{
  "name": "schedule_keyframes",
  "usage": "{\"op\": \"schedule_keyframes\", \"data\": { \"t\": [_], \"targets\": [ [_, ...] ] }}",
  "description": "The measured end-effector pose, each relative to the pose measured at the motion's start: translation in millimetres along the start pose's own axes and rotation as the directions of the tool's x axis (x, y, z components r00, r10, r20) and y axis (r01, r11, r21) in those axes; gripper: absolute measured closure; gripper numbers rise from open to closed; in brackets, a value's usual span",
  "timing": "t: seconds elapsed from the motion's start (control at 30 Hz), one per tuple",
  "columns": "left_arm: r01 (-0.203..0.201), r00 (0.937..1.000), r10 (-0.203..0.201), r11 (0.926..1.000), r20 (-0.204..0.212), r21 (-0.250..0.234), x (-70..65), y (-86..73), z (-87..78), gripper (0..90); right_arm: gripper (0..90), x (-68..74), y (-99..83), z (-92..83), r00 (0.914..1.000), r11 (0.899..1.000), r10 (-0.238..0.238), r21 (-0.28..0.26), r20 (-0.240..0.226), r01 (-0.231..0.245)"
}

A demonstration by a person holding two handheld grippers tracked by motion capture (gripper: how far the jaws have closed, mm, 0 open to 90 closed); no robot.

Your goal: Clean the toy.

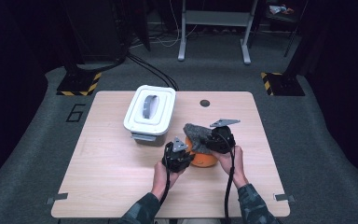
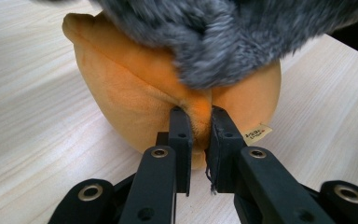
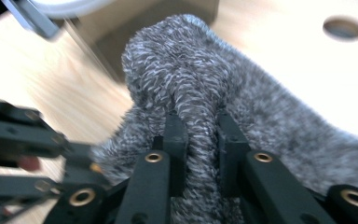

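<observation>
While the orange plush point(image 1: 204, 160) sits on the worktop point(image 1: 112, 177) at about 5 o'clock from the white lidded box point(image 1: 149, 111), the left gripper point(image 2: 198, 116) pinches a fold of its orange fabric. At 1 o'clock above it, the right gripper point(image 3: 199, 122) clamps a ridge of the grey furry cover point(image 3: 223, 79) draped over the plush.

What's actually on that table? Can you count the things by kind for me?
White lidded box: 1
Soft toy, orange plush with a grey furry part: 1
Hand-held tool, each pinching the toy: 2, left tool on the orange, right tool on the grey fur
Total: 4
</observation>
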State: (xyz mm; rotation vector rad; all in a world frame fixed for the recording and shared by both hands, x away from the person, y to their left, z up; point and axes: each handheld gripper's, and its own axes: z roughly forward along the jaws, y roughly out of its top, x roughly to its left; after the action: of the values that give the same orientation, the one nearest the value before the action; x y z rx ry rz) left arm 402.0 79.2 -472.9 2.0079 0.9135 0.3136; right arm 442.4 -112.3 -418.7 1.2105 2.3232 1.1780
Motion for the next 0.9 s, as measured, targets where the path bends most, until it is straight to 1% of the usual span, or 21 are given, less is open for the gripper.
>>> {"op": "schedule_keyframes", "data": {
  "t": [0.03, 0.07, 0.1, 0.13, 0.17, 0.3, 0.33, 0.37, 0.43, 0.47, 0.5, 0.53, 0.57, 0.6, 0.63, 0.67, 0.7, 0.73, 0.77, 0.9],
  "targets": [
    [0.004, 1.0000, -0.004, 1.0000, 0.002, -0.003, -1.0, -0.1, 0.3, 81.6, 78.4, 1.9, 2.4, -0.1, 0.9999, 1.000, -0.006, -0.005, -0.014, 0.006],
    [-0.001, 1.0000, 0.001, 1.0000, -0.004, -0.002, -1.6, 0.0, 0.1, 81.6, 78.4, 4.9, 4.3, 1.4, 0.9997, 1.000, -0.016, 0.005, -0.016, 0.016],
    [-0.003, 1.0000, 0.003, 1.0000, -0.005, 0.002, -1.6, 0.0, 0.0, 81.7, 78.4, 7.4, 5.3, 4.5, 0.9990, 0.999, -0.044, 0.016, -0.005, 0.044],
    [-0.006, 0.9999, 0.006, 1.0000, -0.013, 0.003, -0.9, -0.3, 0.0, 81.8, 78.7, 10.2, 5.3, 7.7, 0.9983, 0.998, -0.058, 0.037, 0.010, 0.058],
    [0.007, 0.9999, -0.007, 1.0000, -0.011, 0.007, -0.4, -0.8, 0.0, 82.0, 79.0, 11.2, 4.9, 10.4, 0.9964, 0.996, -0.081, 0.048, 0.027, 0.079],
    [0.014, 0.9998, -0.014, 0.9999, -0.016, 0.007, -0.4, -2.1, 0.7, 82.7, 79.5, 11.7, 2.2, 11.2, 0.9924, 0.995, -0.090, 0.059, 0.084, 0.085],
    [0.017, 0.9997, -0.017, 0.9998, -0.016, 0.007, -0.6, -2.3, 0.8, 82.8, 79.6, 10.1, 1.2, 10.7, 0.9899, 0.994, -0.103, 0.053, 0.097, 0.099],
    [0.023, 0.9996, -0.023, 0.9997, -0.014, 0.003, -1.1, -2.6, 0.8, 82.9, 79.7, 8.9, -0.1, 9.5, 0.9882, 0.994, -0.099, 0.056, 0.117, 0.093],
    [0.021, 0.9997, -0.021, 0.9998, -0.014, 0.005, -1.2, -3.0, 0.7, 82.9, 79.7, 2.3, -2.5, 6.7, 0.9889, 0.997, -0.064, 0.050, 0.134, 0.058],
    [0.020, 0.9997, -0.020, 0.9998, -0.014, 0.006, -0.8, -3.4, 0.4, 82.9, 79.7, -1.5, -3.8, 5.3, 0.9862, 0.998, -0.057, 0.046, 0.156, 0.050],
    [0.022, 0.9997, -0.022, 0.9997, -0.010, 0.005, -0.5, -4.1, 0.5, 82.8, 79.7, -5.5, -5.8, 3.6, 0.9851, 0.999, -0.036, 0.042, 0.168, 0.029],
    [0.030, 0.9995, -0.030, 0.9995, -0.005, 0.004, 0.0, -4.6, 0.7, 82.9, 79.7, -11.4, -7.8, 2.2, 0.9853, 0.999, -0.022, 0.039, 0.170, 0.015],
    [0.043, 0.9991, -0.043, 0.9991, 0.002, -0.004, 0.4, -4.8, 0.8, 82.8, 79.7, -16.6, -9.9, 1.2, 0.9837, 0.999, -0.005, 0.036, 0.180, -0.002],
    [0.041, 0.9991, -0.041, 0.9992, 0.007, 0.000, 1.5, -4.8, 0.6, 82.8, 79.6, -22.5, -12.2, 0.2, 0.9843, 0.999, 0.022, 0.035, 0.175, -0.029],
    [0.047, 0.9988, -0.047, 0.9989, 0.012, -0.001, 1.7, -4.9, 0.5, 82.8, 79.7, -30.1, -15.4, -0.8, 0.9856, 0.999, 0.030, 0.033, 0.166, -0.036],
    [0.048, 0.9988, -0.048, 0.9989, 0.013, 0.000, 1.8, -5.2, 0.3, 82.8, 79.7, -34.3, -17.9, -0.9, 0.9823, 0.997, 0.064, 0.030, 0.176, -0.070],
    [0.047, 0.9988, -0.047, 0.9989, 0.014, 0.000, 1.5, -5.8, 0.0, 82.7, 79.6, -39.2, -20.9, -0.9, 0.9791, 0.995, 0.085, 0.034, 0.185, -0.093],
    [0.046, 0.9988, -0.046, 0.9989, 0.015, -0.004, 1.0, -6.5, 0.0, 82.7, 79.7, -44.6, -24.4, -1.1, 0.9783, 0.994, 0.095, 0.037, 0.184, -0.103],
    [0.046, 0.9989, -0.046, 0.9989, 0.012, -0.004, 0.0, -7.2, -0.3, 82.7, 79.7, -48.0, -27.1, -1.0, 0.9764, 0.992, 0.116, 0.033, 0.182, -0.124],
    [0.039, 0.9991, -0.039, 0.9992, 0.015, -0.006, -1.0, -6.9, 0.2, 82.7, 79.7, -55.5, -33.9, -2.7, 0.9712, 0.989, 0.134, 0.039, 0.197, -0.145]
  ]
}}
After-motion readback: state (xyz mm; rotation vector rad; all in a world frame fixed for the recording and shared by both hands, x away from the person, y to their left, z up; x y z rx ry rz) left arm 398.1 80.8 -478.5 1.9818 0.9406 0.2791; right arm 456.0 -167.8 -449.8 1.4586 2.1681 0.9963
